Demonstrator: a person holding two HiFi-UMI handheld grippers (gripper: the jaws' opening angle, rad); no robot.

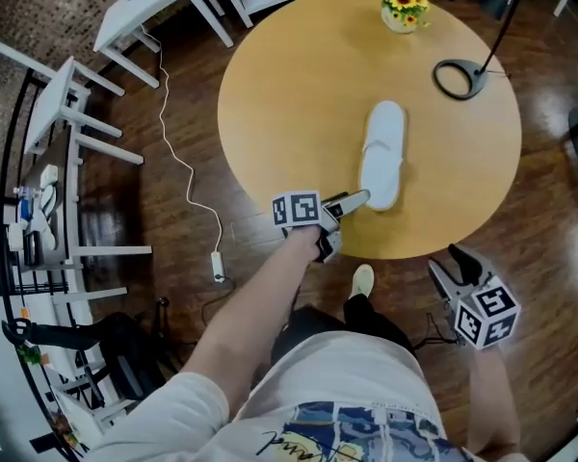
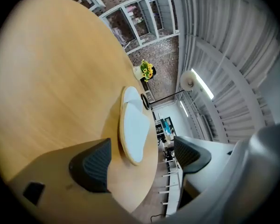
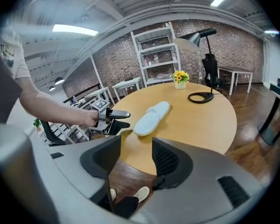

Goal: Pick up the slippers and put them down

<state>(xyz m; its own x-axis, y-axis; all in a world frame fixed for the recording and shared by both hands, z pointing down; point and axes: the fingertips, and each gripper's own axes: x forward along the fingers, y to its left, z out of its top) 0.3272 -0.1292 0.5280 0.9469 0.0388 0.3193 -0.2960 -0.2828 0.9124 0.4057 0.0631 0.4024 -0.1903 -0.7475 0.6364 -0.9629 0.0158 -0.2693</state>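
A white slipper (image 1: 381, 156) lies flat on the round wooden table (image 1: 289, 94), its heel toward the near edge. My left gripper (image 1: 353, 200) reaches over that edge, open, with its tips just at the slipper's heel end. In the left gripper view the slipper (image 2: 133, 125) lies ahead between the spread jaws of the left gripper (image 2: 141, 158), and nothing is held. My right gripper (image 1: 456, 269) hangs open off the table, below its near right edge. From the right gripper (image 3: 133, 160), I see the slipper (image 3: 151, 117) and the left gripper (image 3: 115, 120) beside it.
A pot of yellow flowers (image 1: 402, 6) and a black desk lamp base (image 1: 459, 78) stand at the table's far side. White chairs (image 1: 77, 114) stand to the left. A white cable with a plug strip (image 1: 218, 268) lies on the floor. The person's foot (image 1: 363, 279) is under the near edge.
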